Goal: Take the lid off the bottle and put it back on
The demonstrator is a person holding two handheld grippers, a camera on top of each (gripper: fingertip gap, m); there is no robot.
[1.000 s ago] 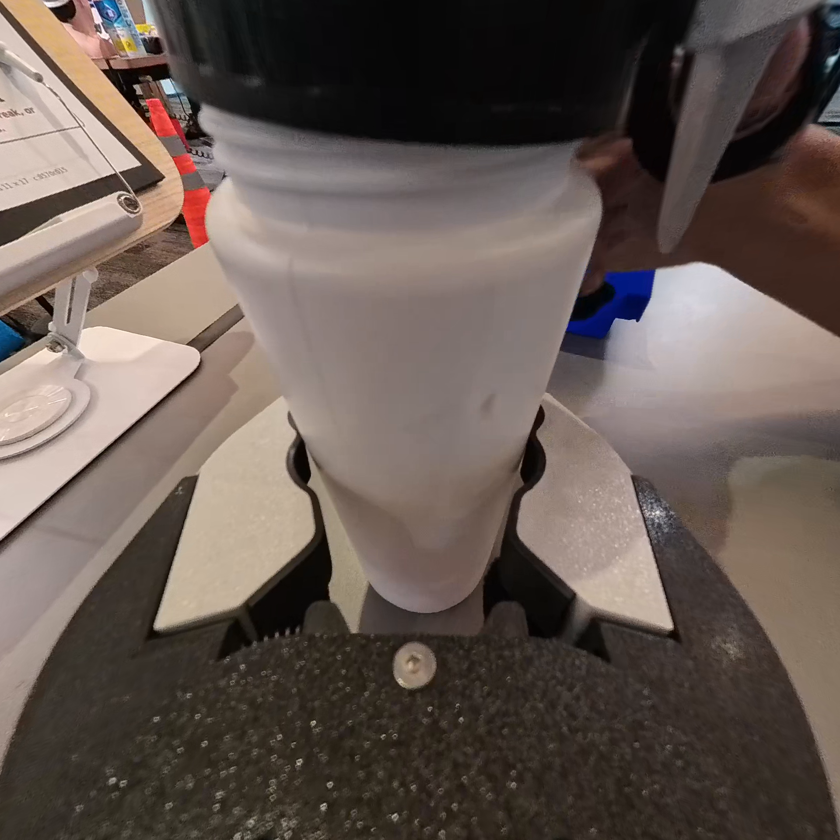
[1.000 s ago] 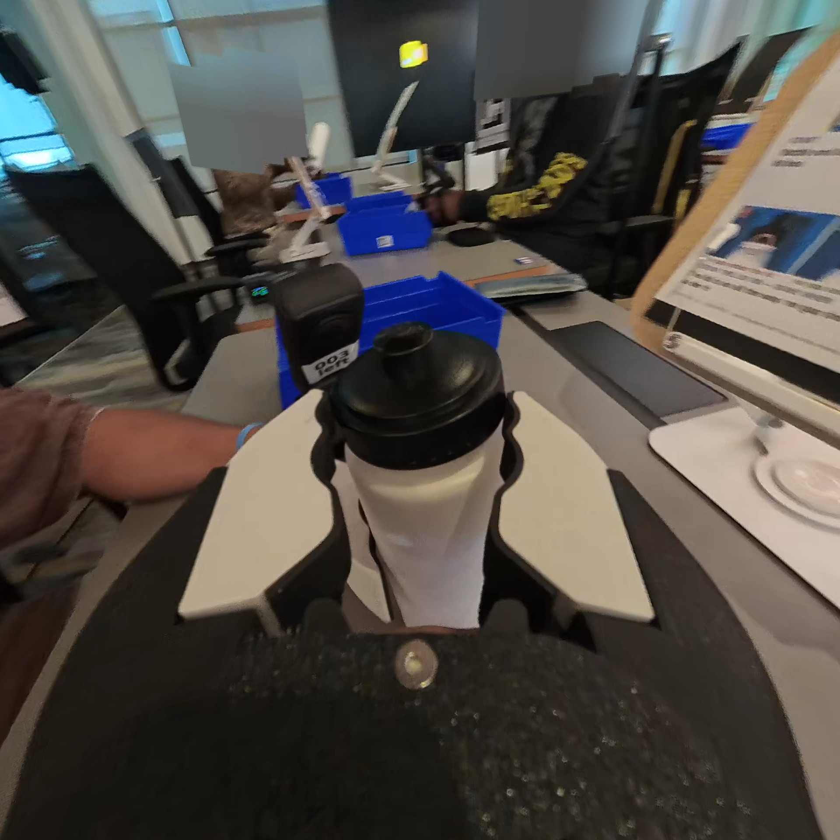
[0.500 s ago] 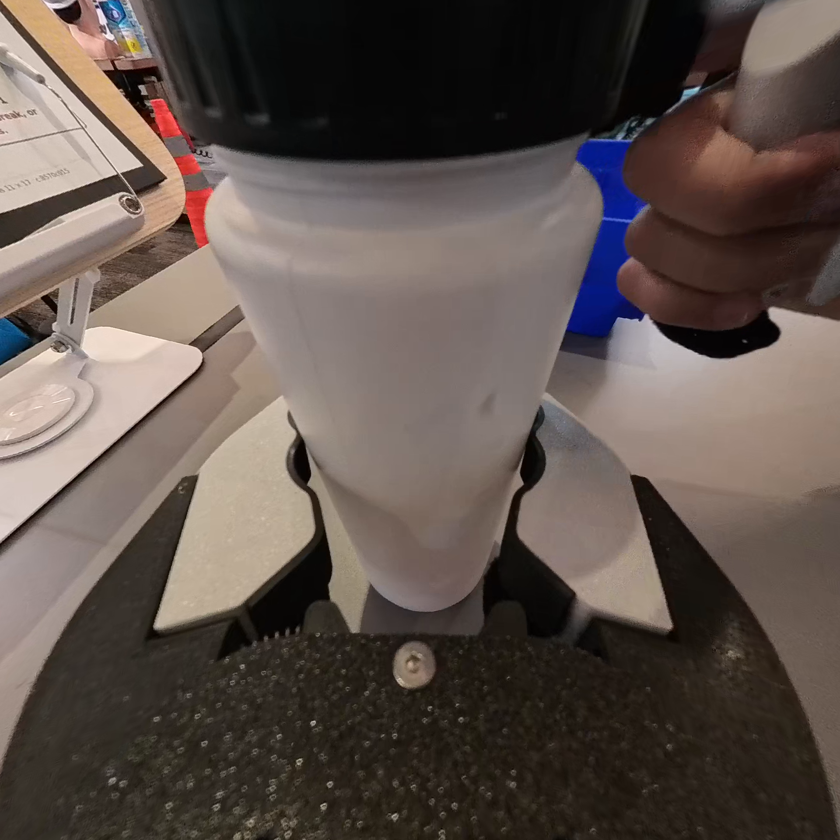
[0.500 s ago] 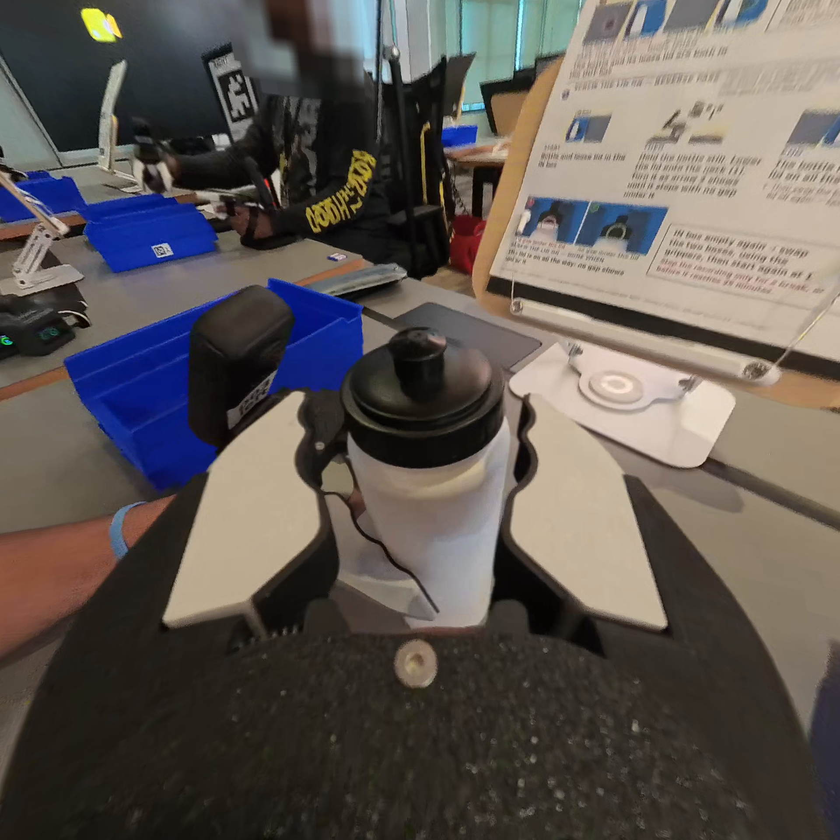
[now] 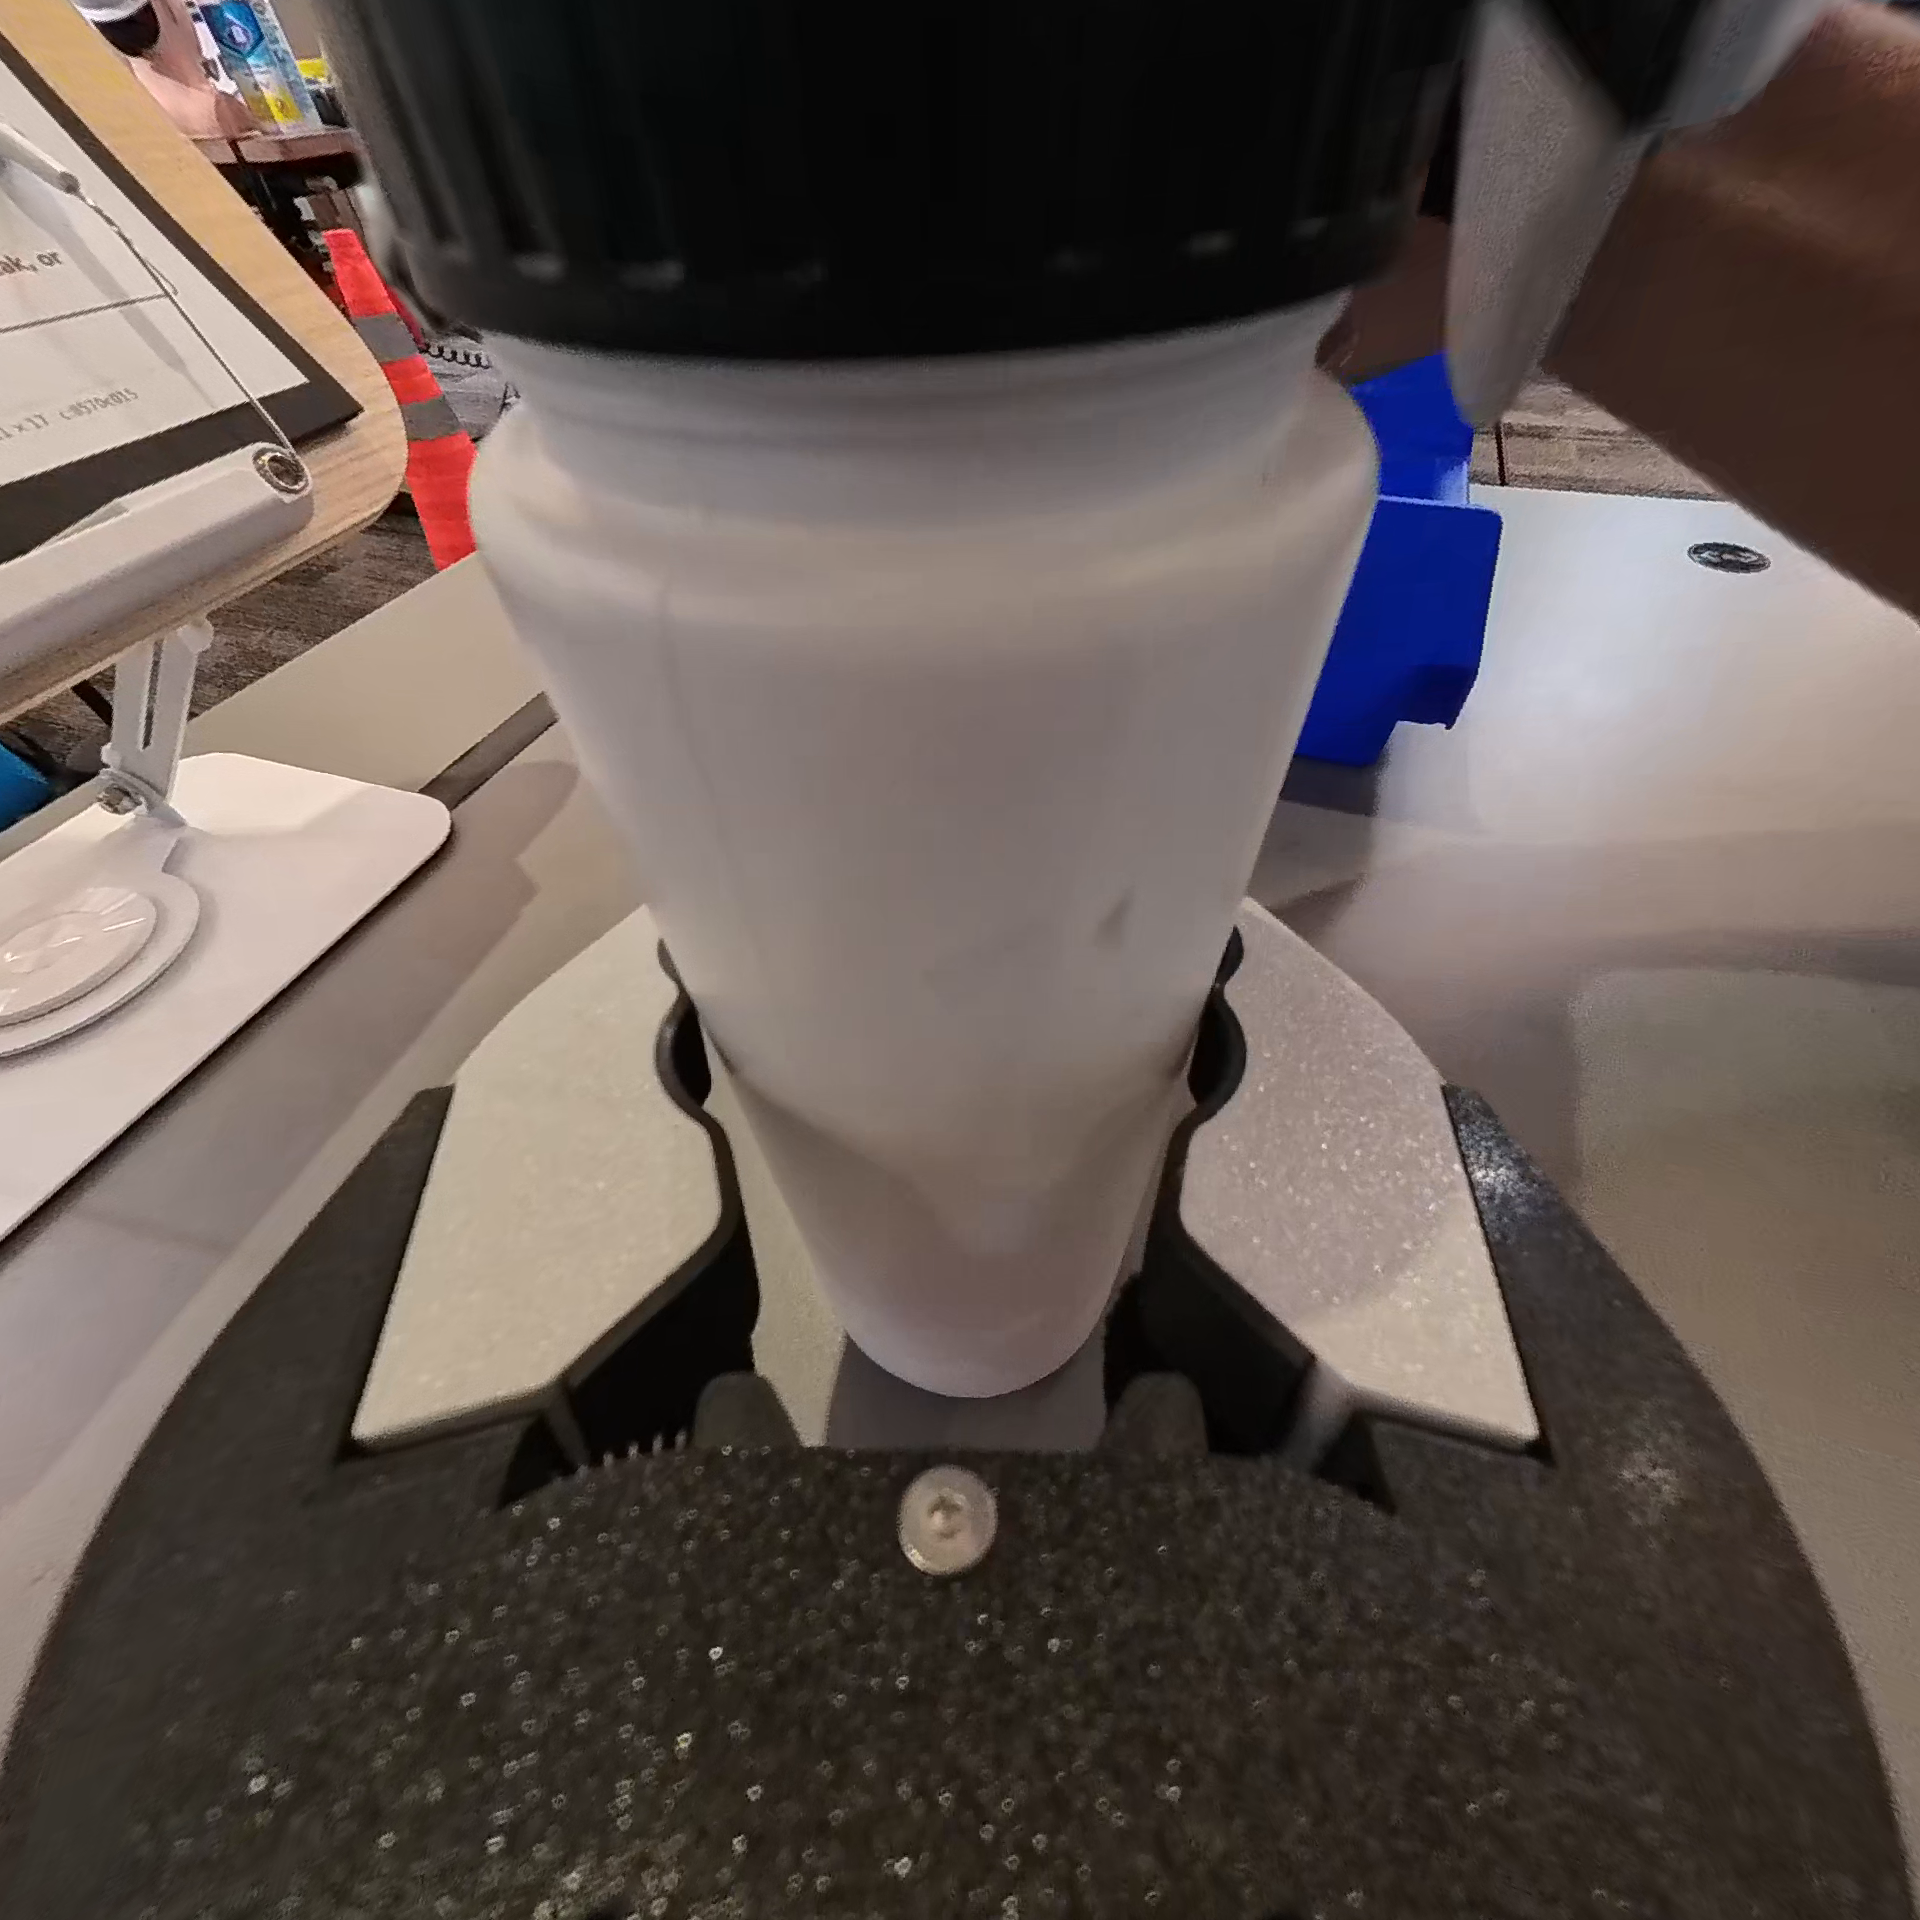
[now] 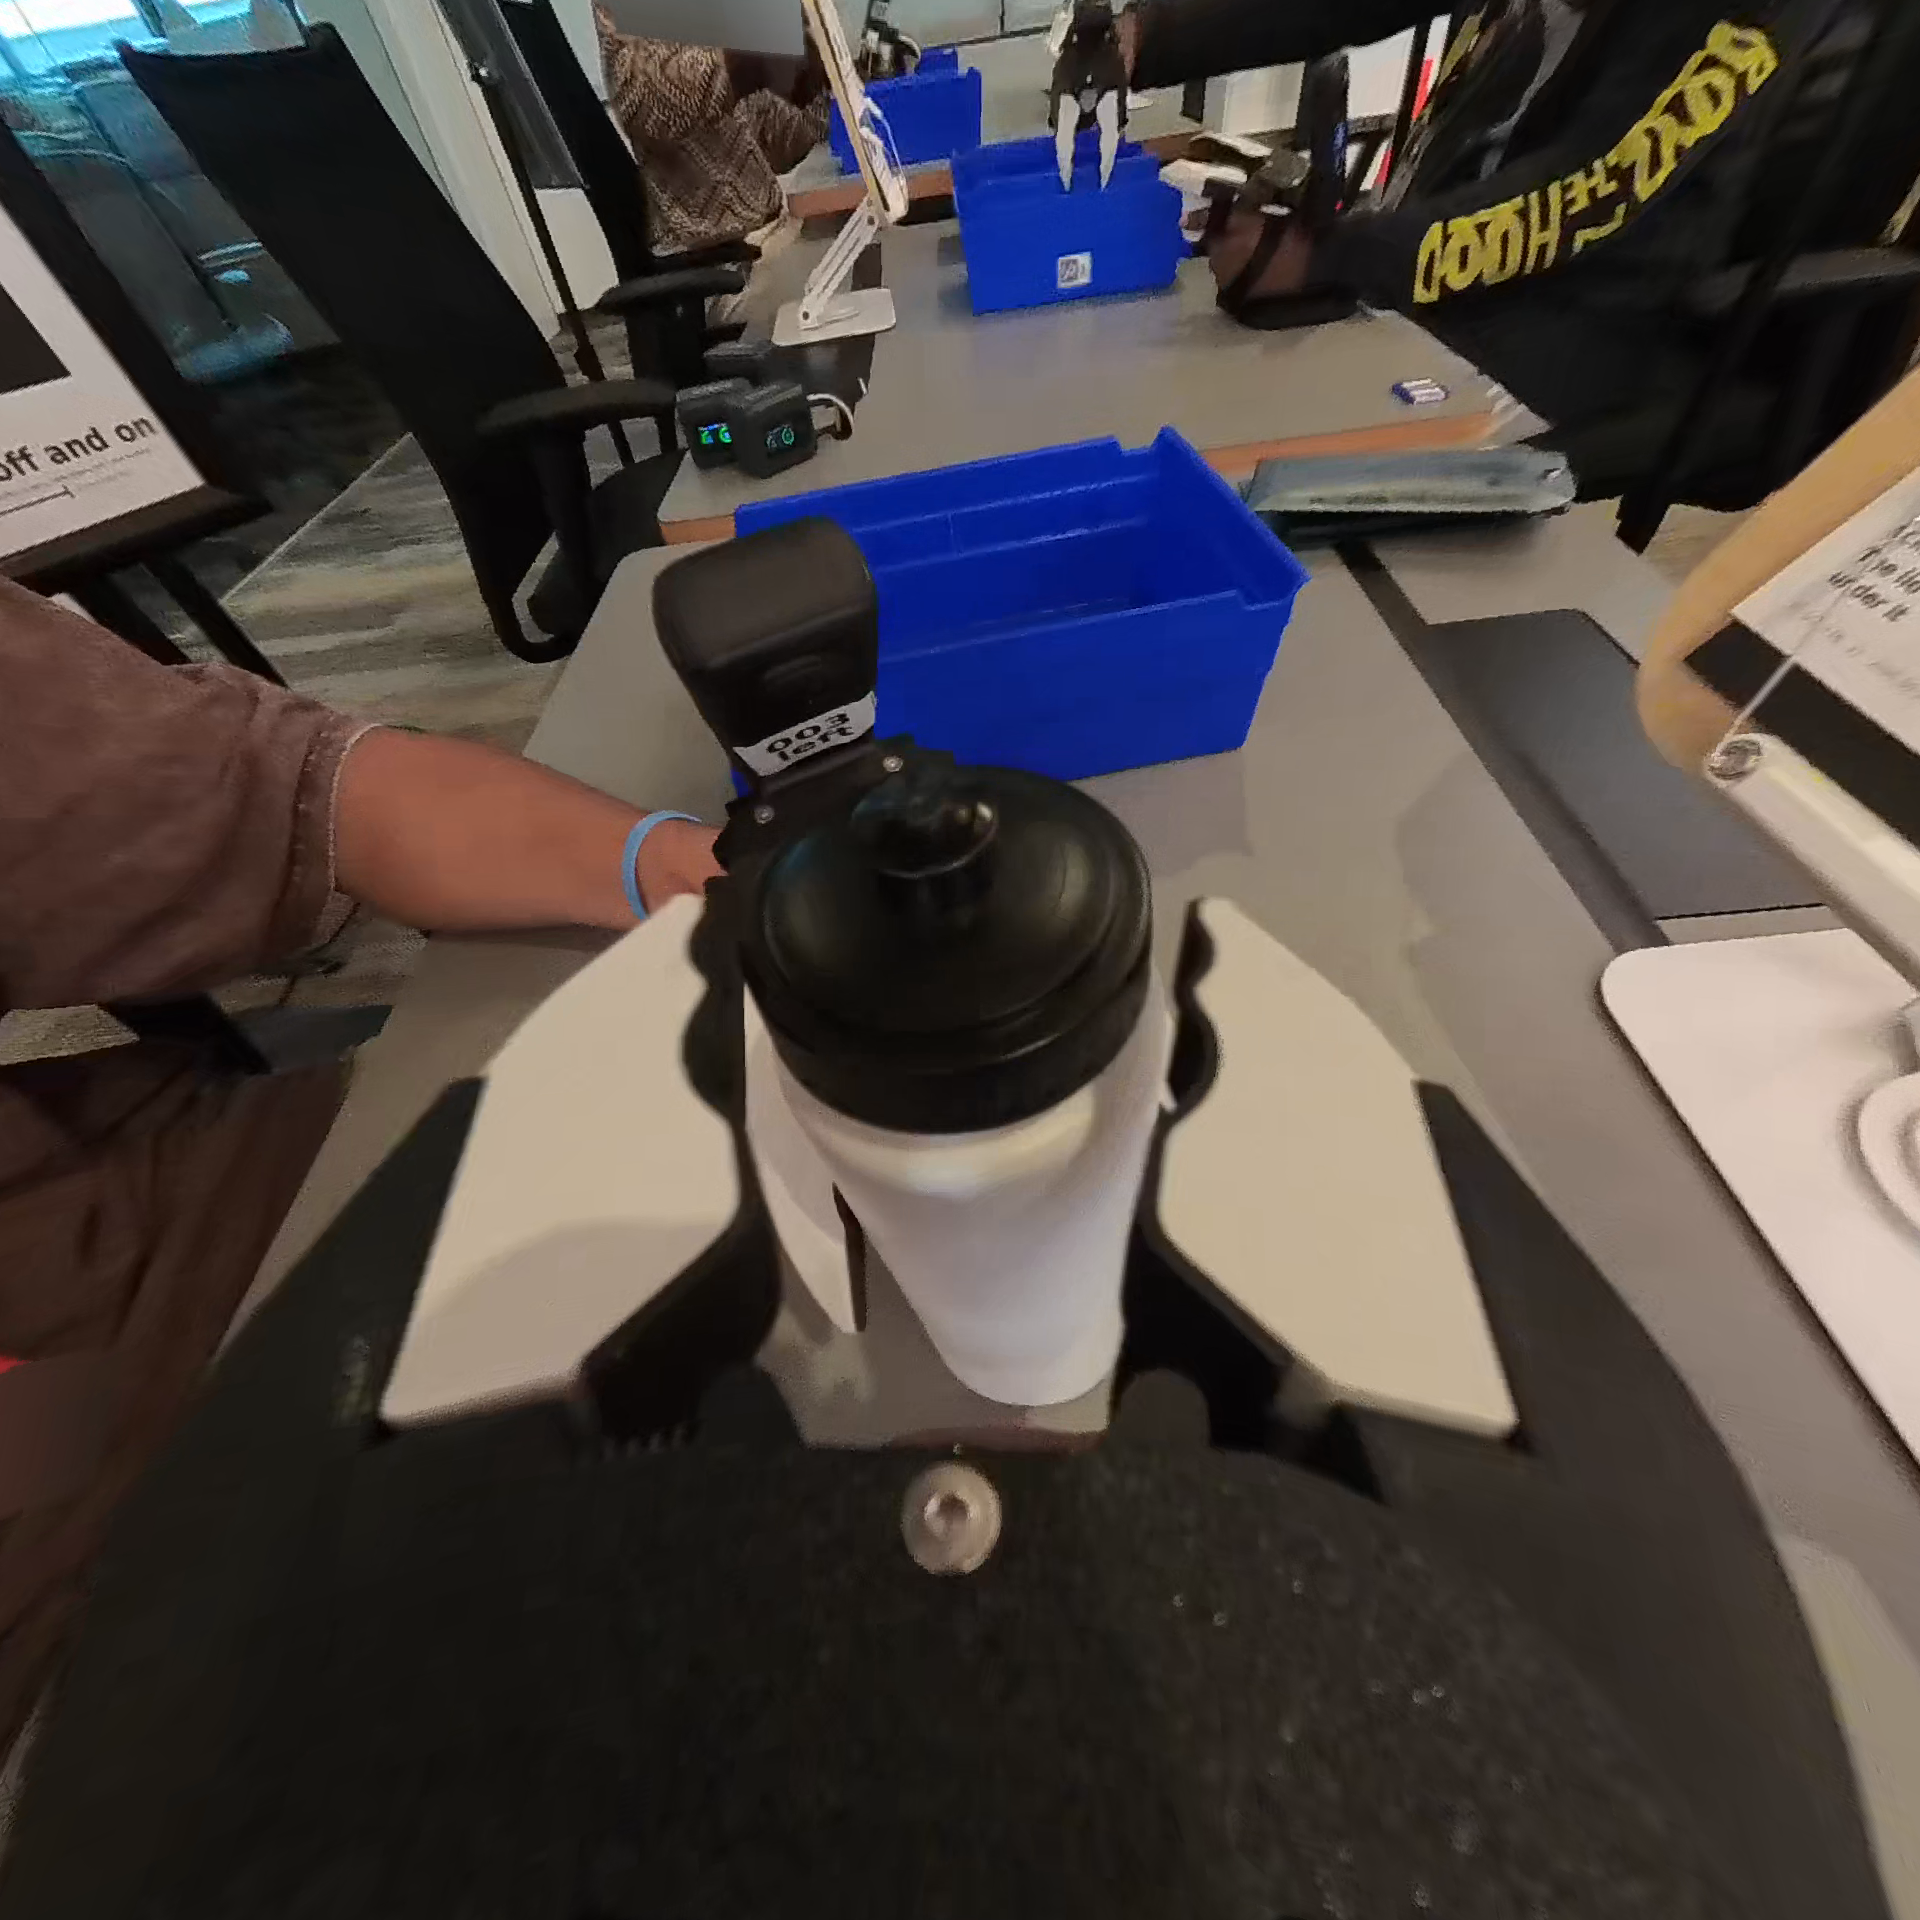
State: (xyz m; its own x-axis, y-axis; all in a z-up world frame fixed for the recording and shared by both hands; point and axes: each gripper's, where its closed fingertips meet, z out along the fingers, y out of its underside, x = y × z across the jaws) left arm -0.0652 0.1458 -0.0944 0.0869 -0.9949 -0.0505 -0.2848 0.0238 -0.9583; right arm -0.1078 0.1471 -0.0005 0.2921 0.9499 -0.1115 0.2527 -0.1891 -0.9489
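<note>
Here the white bottle [image 5: 914, 790] is standing upright between the two fingers of the left claw [image 5: 945, 997], its lower body filling the space between them. The dark pads [image 5: 681, 1049] on either side are lying right against the bottle's wall with no gap showing, so the left claw is pinching the bottle low on its body. The bottle is widening upward out of the fingers toward its shoulder, and the black ribbed lid [image 5: 904, 177] is sitting on its neck at the top of the left wrist view, with a thin band of white neck showing beneath its rim.

Seen from the right wrist view, the same lid [image 6: 951, 935] is lying between the fingers of the right claw [image 6: 951, 987], at the level of their tips. The left pad [image 6: 717, 997] is sitting just beside or against the lid's edge, while the right pad [image 6: 1195, 997] is standing apart from it with a strip of bench [image 6: 1351, 831] visible in the gap. So the right claw is standing spread around the lid rather than gripping it.

Behind the bottle, the left claw's black camera housing [image 6: 769, 634] is rising in front of a blue bin [image 6: 1091, 623], which is resting on the bench farther back.
</note>
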